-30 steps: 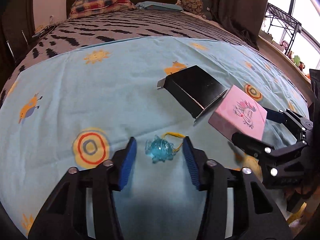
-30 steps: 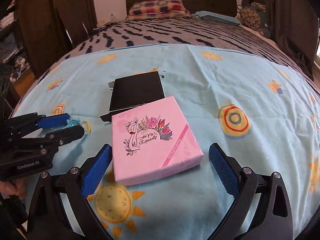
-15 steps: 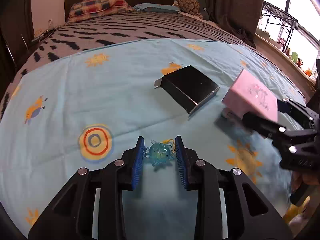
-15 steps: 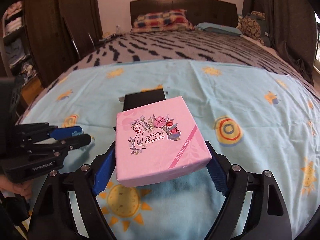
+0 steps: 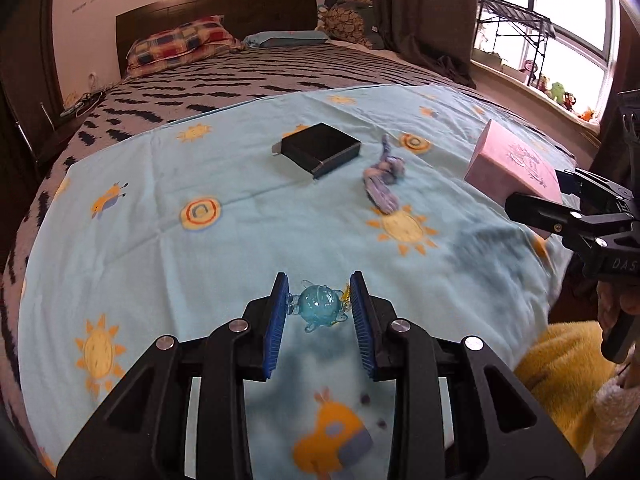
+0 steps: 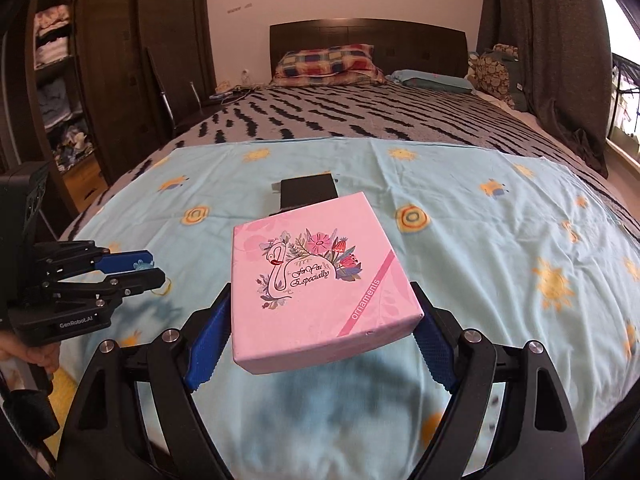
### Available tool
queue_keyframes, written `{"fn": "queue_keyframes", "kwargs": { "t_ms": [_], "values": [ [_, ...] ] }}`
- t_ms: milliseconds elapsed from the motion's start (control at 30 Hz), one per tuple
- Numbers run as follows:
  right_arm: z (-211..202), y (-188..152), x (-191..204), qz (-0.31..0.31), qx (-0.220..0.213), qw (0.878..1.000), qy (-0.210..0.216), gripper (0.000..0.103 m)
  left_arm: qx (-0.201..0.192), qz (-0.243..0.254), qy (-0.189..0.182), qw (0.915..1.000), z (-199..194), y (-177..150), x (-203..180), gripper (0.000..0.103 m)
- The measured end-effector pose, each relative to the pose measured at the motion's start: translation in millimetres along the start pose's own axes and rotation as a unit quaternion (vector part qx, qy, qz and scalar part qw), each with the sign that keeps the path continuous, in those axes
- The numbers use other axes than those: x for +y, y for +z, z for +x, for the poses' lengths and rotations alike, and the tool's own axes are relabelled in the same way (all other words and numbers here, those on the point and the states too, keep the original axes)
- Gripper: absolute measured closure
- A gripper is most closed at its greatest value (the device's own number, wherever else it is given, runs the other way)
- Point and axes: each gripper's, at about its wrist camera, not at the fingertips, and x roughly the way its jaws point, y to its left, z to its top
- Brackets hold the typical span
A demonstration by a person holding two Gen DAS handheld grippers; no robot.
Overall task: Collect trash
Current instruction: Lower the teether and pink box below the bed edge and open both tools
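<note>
Left gripper: clamped on blue trinket, lifted above the bed.
Right gripper: spread wide, clamping pink box by its sides.
Black box, purple cloth: farther up the bed, seemingly nearer the right gripper.

A: Daylight is pouring in from the window, which is blowing out to white glare, while the wardrobe side is sitting dim.

B: Each tool is casting a soft grey shadow on the sheet just ahead of it. The pink box is showing sharp, its lettering readable.

A: The fisheye is bending the bed's edges into a dome, and the corners are darkening. The yellow blanket is looking slightly smeared in the left view.
</note>
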Motion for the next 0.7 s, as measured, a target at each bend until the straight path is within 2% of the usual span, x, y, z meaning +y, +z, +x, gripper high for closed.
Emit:
{"fn": "queue_keyframes", "kwargs": {
  "t_ms": [367,533,700],
  "values": [
    [-48.5,-60.0,15.0,0.006,0.003,1.000,0.019,0.020,-0.010,-0.002,-0.028,0.9996,-49.8,-57.6,-30.6,0.073],
    [-61.5,-94.0,20.4,0.019,0.010,0.999,0.033,0.020,-0.009,-0.005,-0.032,0.9994,-62.6,-89.3,-41.5,0.073],
    [-67.2,-136.1,22.4,0.034,0.033,0.998,0.036,0.020,0.006,-0.017,-0.057,0.9982,-64.5,-128.9,-54.1,0.073]
  ]
}}
